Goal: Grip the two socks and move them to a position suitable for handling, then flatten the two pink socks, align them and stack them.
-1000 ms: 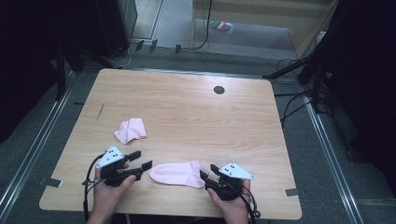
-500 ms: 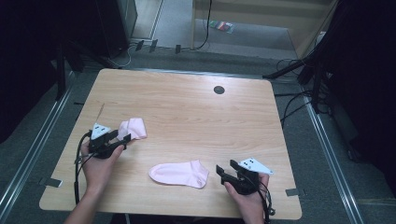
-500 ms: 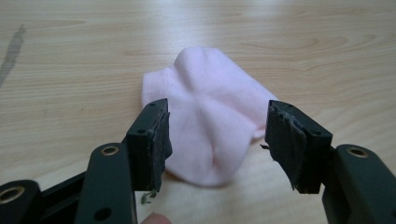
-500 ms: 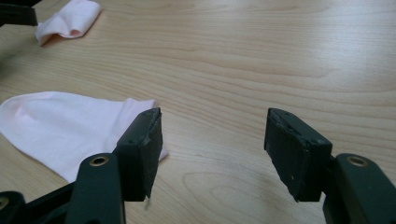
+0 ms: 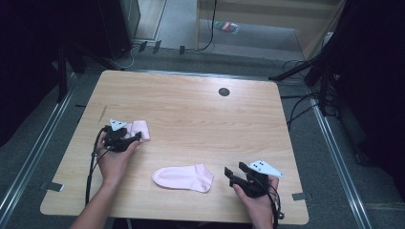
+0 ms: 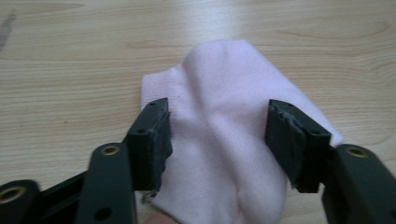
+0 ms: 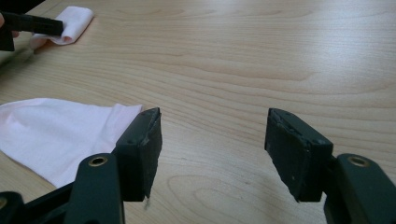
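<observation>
Pale wooden table (image 5: 200, 114), crumpled pink cotton sock (image 6: 224, 140) lay between left gripper (image 6: 217, 135) jaws, just closing, not yet pinching, long axis running away from them, flat pink sock (image 5: 184, 177) well apart, toe toward it, right gripper (image 7: 215, 140) gaped empty beside that sock's cuff.

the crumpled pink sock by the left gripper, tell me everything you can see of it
The crumpled pink sock is pale pink ribbed knit, soft and bunched into folds rather than laid flat. It lies on the wooden table toward its left side, apart from the flat pink sock nearer the front edge. The left gripper is over it with jaws open on either side of the cloth, not yet pinching; they have just been closing.
</observation>
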Motion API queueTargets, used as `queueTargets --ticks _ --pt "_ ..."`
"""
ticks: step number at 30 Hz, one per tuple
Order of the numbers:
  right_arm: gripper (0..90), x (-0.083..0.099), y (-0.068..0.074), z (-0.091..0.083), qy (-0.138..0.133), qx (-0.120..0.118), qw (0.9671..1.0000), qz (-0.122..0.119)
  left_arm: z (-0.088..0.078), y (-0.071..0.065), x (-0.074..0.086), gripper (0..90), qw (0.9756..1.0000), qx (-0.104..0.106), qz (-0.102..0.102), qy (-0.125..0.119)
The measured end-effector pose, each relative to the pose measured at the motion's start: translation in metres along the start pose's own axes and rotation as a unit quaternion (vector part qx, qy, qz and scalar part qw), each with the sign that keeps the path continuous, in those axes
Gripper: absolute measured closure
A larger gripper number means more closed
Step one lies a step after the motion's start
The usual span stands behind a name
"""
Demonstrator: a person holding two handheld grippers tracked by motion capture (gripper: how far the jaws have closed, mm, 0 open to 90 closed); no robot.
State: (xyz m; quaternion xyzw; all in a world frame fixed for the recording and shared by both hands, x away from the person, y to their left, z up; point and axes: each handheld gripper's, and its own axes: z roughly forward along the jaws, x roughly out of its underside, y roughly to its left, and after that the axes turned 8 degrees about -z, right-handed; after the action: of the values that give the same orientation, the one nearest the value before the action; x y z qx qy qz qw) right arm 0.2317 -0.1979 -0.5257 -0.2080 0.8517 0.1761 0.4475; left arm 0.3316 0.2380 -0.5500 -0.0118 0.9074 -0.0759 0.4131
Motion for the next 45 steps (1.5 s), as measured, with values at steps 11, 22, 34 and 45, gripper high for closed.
queueTargets --ticks 11,22,34,45 --pt "37.2 0.001 0.004 0.004 0.006 -0.002 1.0000 -0.004 -0.004 -0.004 -0.002 81.4 0.9999 -0.006 0.000 0.012" --pt "37.4 0.001 0.002 0.005 0.006 0.000 1.0000 0.001 -0.022 -0.054 -0.010 83.0 0.9965 0.072 0.041 -0.016" --pt "37.4 0.001 0.003 0.005 0.006 -0.003 1.0000 0.000 -0.022 -0.105 -0.005 83.4 0.9915 0.110 0.069 0.000" --pt "37.5 -0.001 0.003 0.006 0.002 -0.003 1.0000 0.004 -0.013 -0.117 0.001 83.1 0.9895 0.119 0.076 0.033"
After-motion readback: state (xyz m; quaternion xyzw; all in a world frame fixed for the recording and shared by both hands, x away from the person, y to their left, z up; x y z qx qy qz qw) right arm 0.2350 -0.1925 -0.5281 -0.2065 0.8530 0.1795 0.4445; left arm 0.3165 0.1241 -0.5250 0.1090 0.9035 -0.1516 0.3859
